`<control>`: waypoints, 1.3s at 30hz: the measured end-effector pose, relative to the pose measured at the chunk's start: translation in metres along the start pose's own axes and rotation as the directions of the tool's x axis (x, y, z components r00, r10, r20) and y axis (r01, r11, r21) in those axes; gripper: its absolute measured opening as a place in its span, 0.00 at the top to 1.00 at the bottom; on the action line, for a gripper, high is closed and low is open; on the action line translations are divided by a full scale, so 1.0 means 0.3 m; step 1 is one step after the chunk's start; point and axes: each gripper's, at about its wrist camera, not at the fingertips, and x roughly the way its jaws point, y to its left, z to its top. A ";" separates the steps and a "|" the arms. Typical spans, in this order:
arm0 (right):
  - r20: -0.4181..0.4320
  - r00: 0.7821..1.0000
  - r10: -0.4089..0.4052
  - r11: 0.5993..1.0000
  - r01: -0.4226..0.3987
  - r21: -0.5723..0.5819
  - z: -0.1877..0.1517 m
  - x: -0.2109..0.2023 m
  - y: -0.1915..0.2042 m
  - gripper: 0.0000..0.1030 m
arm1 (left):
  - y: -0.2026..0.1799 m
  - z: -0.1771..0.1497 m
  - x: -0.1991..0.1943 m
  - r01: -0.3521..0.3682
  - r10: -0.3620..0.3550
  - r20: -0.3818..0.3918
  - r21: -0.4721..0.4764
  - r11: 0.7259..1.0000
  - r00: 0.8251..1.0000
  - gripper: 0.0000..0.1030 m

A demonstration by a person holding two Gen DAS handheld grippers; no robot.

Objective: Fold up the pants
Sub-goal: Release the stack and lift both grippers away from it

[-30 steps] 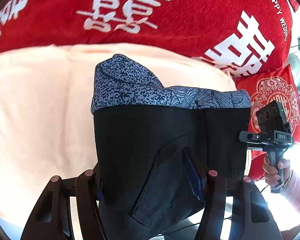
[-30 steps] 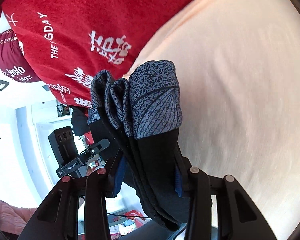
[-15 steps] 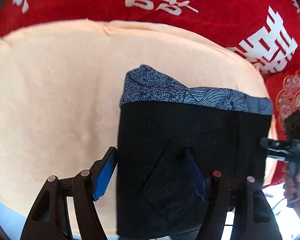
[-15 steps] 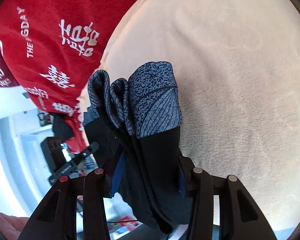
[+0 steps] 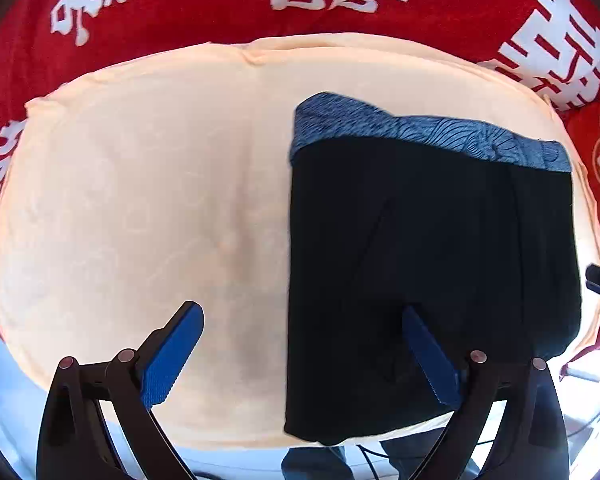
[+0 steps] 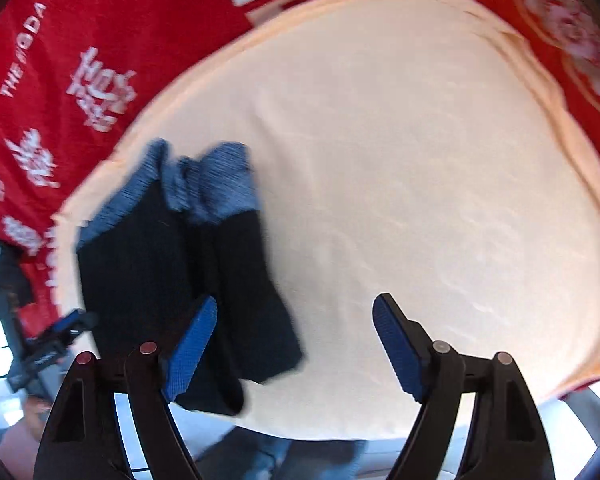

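On peach cloth [image 5: 140,200]: folded pants [image 5: 432,260] | red blanket [image 5: 204,4] behind | both grippers open

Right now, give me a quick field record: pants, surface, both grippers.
pants: black pants with blue patterned waistband, folded into a compact rectangle, lying flat
surface: peach cloth spread over a red printed cover
pants position: on the peach cloth, waistband on the far side from the cameras
left gripper: jaws open, holding nothing; its right pad shows over the pants
right gripper: jaws open, holding nothing; pants beside its left finger
image quality: right wrist view is motion-blurred
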 end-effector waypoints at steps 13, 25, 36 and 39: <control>0.047 0.989 -0.137 0.989 0.140 -0.056 -0.163 -0.140 0.121 0.00 | -0.033 -0.108 -0.175 -0.110 0.109 0.024 0.078 0.991 0.994 0.03; 0.053 0.994 -0.098 0.994 0.101 -0.046 -0.271 -0.306 0.336 0.00 | -0.035 -0.169 -0.370 -0.106 0.100 0.067 0.101 0.989 0.993 0.03; 0.107 0.991 -0.086 0.993 0.094 -0.076 -0.314 -0.419 0.533 0.00 | -0.072 -0.202 -0.457 -0.077 0.071 0.050 0.121 0.990 0.996 0.03; 0.119 0.987 -0.106 0.990 0.116 -0.077 -0.313 -0.434 0.555 0.00 | -0.087 -0.201 -0.474 -0.088 0.082 0.056 0.121 0.989 0.995 0.03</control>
